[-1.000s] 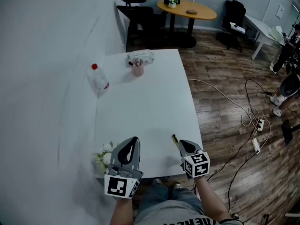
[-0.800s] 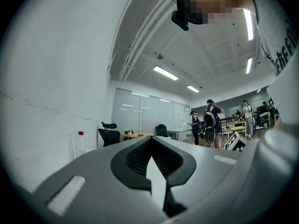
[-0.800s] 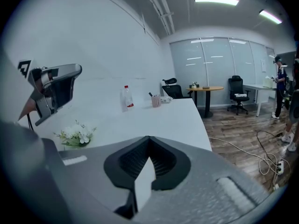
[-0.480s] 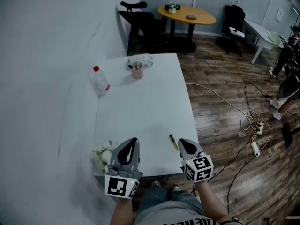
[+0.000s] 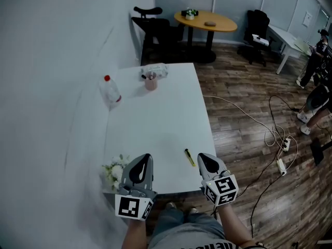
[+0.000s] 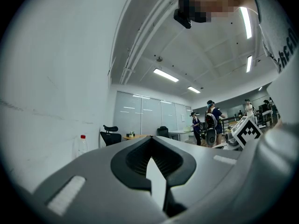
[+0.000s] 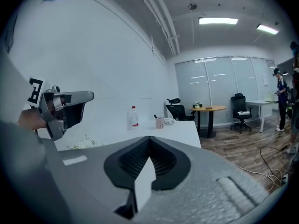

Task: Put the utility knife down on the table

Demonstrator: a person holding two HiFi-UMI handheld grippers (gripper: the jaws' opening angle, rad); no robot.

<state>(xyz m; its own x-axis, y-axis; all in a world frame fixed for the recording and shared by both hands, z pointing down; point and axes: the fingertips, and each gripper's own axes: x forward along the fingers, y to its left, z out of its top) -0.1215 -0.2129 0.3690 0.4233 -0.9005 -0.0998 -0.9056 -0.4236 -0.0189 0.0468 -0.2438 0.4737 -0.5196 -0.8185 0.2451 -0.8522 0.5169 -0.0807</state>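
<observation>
The utility knife (image 5: pixel 190 157), yellow and black, lies flat on the white table (image 5: pixel 155 123) near its front right corner. My right gripper (image 5: pixel 202 158) hovers just right of the knife at the table's front edge, apart from it, jaws shut on nothing. Off to the left, my left gripper (image 5: pixel 146 157) hangs over the front edge, also shut and empty. In the left gripper view the left gripper (image 6: pixel 150 141) has its jaws pressed together. The right gripper (image 7: pixel 148 140) looks the same in the right gripper view. The knife is hidden in both gripper views.
A clear bottle with a red cap (image 5: pixel 110 90) stands at the table's left edge. A pink cup of pens (image 5: pixel 151 82) and a plastic bag (image 5: pixel 155 70) sit at the far end. White flowers (image 5: pixel 114 171) lie by the left gripper. Cables (image 5: pixel 275 134) cross the floor on the right.
The right gripper has drawn back from the knife, which now lies alone on the table. Both grippers sit slightly nearer the person.
</observation>
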